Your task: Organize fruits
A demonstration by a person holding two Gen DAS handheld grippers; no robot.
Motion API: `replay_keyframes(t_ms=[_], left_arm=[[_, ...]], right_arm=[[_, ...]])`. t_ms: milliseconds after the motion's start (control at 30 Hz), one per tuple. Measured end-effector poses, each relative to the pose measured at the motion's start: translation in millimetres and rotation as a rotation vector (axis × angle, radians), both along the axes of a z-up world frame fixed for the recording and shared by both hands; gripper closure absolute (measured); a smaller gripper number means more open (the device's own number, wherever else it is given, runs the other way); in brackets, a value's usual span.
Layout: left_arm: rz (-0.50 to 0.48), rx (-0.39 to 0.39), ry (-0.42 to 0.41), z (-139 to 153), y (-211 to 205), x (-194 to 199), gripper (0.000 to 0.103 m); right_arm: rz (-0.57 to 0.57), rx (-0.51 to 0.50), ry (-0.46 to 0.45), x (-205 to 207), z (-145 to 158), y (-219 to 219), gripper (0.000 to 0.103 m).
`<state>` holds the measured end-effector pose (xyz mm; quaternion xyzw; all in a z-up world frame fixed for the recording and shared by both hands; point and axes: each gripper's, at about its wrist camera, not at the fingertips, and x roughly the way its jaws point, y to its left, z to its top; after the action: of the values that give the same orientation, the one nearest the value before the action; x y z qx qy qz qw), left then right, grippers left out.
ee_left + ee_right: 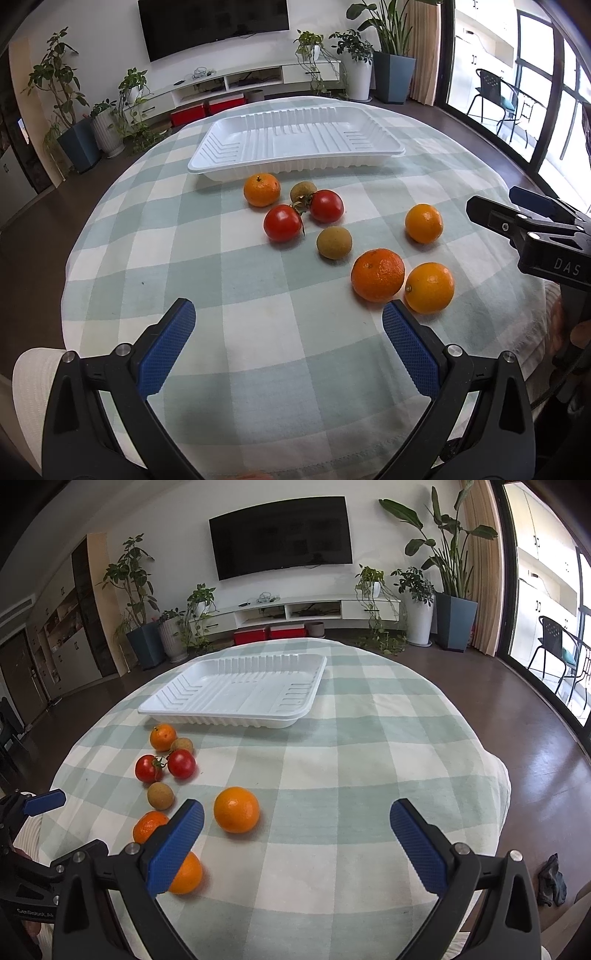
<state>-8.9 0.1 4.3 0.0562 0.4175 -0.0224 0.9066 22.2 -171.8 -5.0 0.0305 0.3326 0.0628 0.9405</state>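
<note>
An empty white tray (295,162) stands at the far side of the checked table; it also shows in the right wrist view (229,716). In front of it lie several fruits: oranges (377,275) (236,809), two red tomatoes (282,223) (181,763) and two small brownish fruits (333,242) (160,795). My left gripper (288,321) is open and empty, short of the fruits. My right gripper (295,818) is open and empty, just right of an orange; its left finger hides part of another orange (186,877). It shows at the right edge of the left wrist view (491,206).
The round table has a green-and-white checked cloth (351,775) with edges near on all sides. A white hat brim (33,387) is at lower left. A TV, shelf, potted plants and a glass door stand beyond the table.
</note>
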Motion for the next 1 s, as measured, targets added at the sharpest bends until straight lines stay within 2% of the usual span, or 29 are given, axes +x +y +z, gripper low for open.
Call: replay_keyframes(t_ms=[733,1000], left_arm=[[-0.006,-0.016,0.012,-2,0,1,0.000],[-0.008,-0.045,0.027,-4,9,13,0.000]], right_arm=[[0.054,-0.015,0.019,3,-5,16,0.000],[0.080,-0.023,0.049,7,-12,23,0.006]])
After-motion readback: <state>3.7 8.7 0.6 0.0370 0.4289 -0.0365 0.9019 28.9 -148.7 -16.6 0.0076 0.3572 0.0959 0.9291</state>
